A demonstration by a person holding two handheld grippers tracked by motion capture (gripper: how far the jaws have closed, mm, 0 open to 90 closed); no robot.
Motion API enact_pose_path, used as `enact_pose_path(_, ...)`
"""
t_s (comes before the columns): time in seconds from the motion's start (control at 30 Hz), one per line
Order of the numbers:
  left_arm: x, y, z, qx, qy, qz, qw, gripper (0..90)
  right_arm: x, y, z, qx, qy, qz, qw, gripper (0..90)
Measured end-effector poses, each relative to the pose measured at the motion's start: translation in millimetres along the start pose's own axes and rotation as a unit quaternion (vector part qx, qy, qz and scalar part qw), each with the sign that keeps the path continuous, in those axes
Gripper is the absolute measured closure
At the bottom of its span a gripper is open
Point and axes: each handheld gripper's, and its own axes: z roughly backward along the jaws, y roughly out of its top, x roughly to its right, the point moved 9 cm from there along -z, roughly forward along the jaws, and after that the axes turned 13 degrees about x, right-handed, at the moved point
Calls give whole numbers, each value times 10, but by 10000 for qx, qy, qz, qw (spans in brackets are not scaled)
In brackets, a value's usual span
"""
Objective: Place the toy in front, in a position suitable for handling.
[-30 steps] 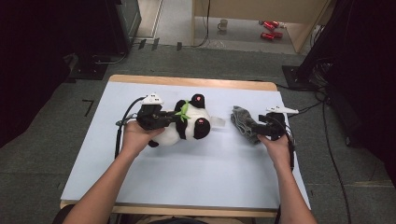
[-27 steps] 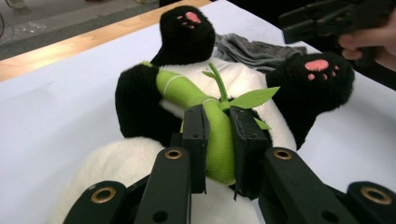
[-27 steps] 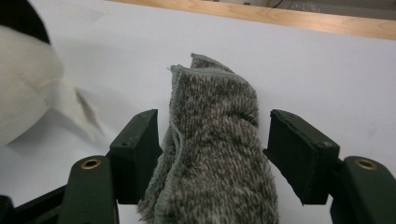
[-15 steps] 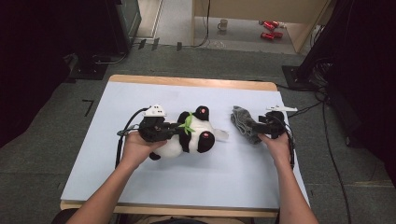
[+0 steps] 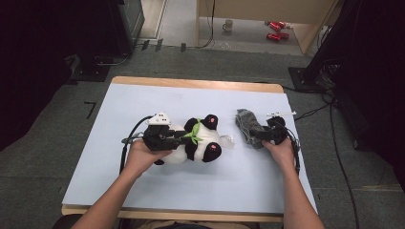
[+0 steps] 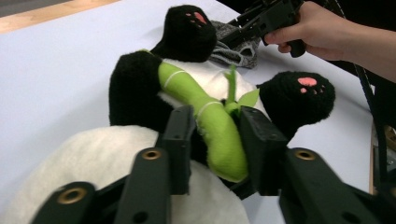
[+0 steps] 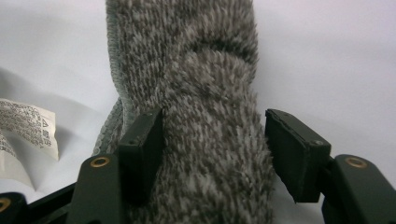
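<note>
A black-and-white panda plush (image 5: 203, 145) lies on the pale sheet of the table (image 5: 143, 95), with a green bamboo stalk (image 6: 219, 126) across its chest. My left gripper (image 5: 188, 138) straddles that stalk. Its jaws have just been opening, and in the left gripper view (image 6: 217, 135) one pad stands off the stalk. A grey knit sock (image 5: 246, 125) lies to the panda's right. My right gripper (image 5: 257, 134) reaches over its near end, and its jaws have just been closing. In the right gripper view (image 7: 212, 140) the sock (image 7: 205, 93) sits between the pads with a sliver of room on one side.
The panda's white label (image 7: 28, 126) lies on the sheet beside the sock. Cables trail off the table's right edge. On the floor beyond the table stand a mug (image 5: 228, 25) and red objects (image 5: 274, 29). A wooden strip edges the far side.
The left hand has brought the panda nearer to the table's front edge, and its jaws have widened around the green stalk. The right gripper has sunk onto the grey sock.
</note>
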Motion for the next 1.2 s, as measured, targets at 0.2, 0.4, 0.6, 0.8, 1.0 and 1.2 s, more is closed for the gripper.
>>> enact_pose_path(0.2,-13,26,44,103,2,27,9999,538,-33,-14,-8,3,84,-24,10000,483)
enact_pose_path(0.4,-26,66,98,229,-60,65,9997,429,-85,-17,-4,-47,157,11,9999,607)
enact_pose_path(0.6,-87,112,213,333,-29,64,9994,396,-124,-7,11,-185,36,-227,9996,733)
enact_pose_path(0.8,-210,86,358,268,97,-75,9996,370,-153,29,34,-252,-61,-160,9995,774)
enact_pose_path(1.0,-344,34,498,250,232,-222,9992,358,-171,81,82,-278,-150,-155,9994,781)
enact_pose_path(1.2,-442,-52,597,306,300,-220,9988,351,-205,176,180,-122,-101,-267,9995,782)
